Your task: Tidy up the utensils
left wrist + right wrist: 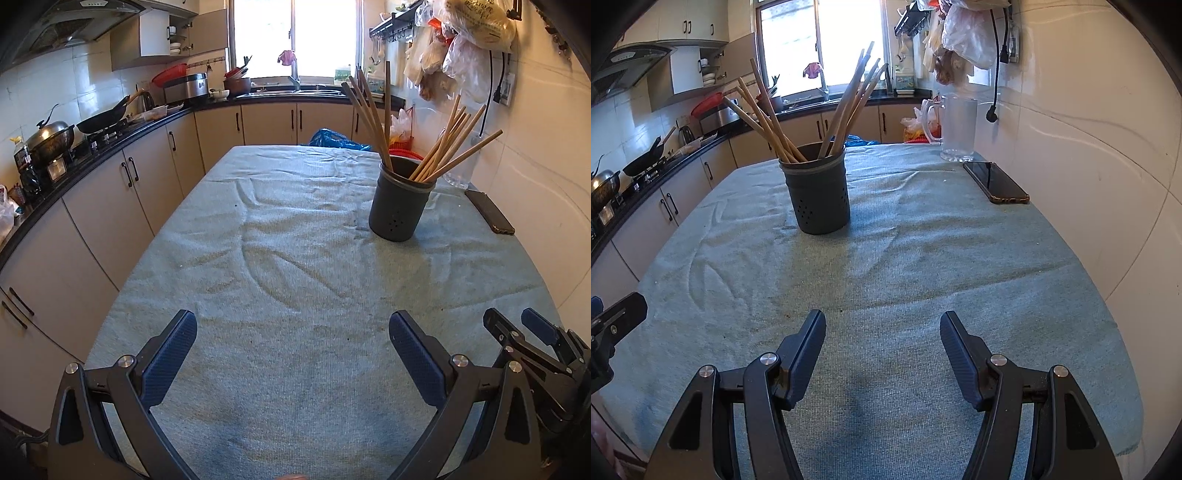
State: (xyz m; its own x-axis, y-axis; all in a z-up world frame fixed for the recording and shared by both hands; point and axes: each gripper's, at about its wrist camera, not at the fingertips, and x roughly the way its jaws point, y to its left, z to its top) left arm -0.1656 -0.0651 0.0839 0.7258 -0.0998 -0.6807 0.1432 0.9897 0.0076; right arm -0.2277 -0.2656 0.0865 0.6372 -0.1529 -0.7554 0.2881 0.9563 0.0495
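Note:
A dark grey perforated utensil holder (400,199) (818,190) stands upright on the table with several wooden chopsticks (373,110) (768,114) fanned out of its top. My left gripper (291,328) hangs open over the near part of the table, nothing between its blue pads; the holder is well ahead and to its right. My right gripper (882,325) is open too and empty, with the holder ahead and slightly left. The right gripper (517,325) also shows at the lower right of the left wrist view. A piece of the left gripper (617,321) shows at the right wrist view's left edge.
A light blue cloth (295,258) (923,258) covers the table. A dark phone (489,212) (995,182) lies near the wall, a frosted glass mug (956,129) behind it. Kitchen counter with pans (99,122) runs along the left. The white wall (1089,166) borders the right.

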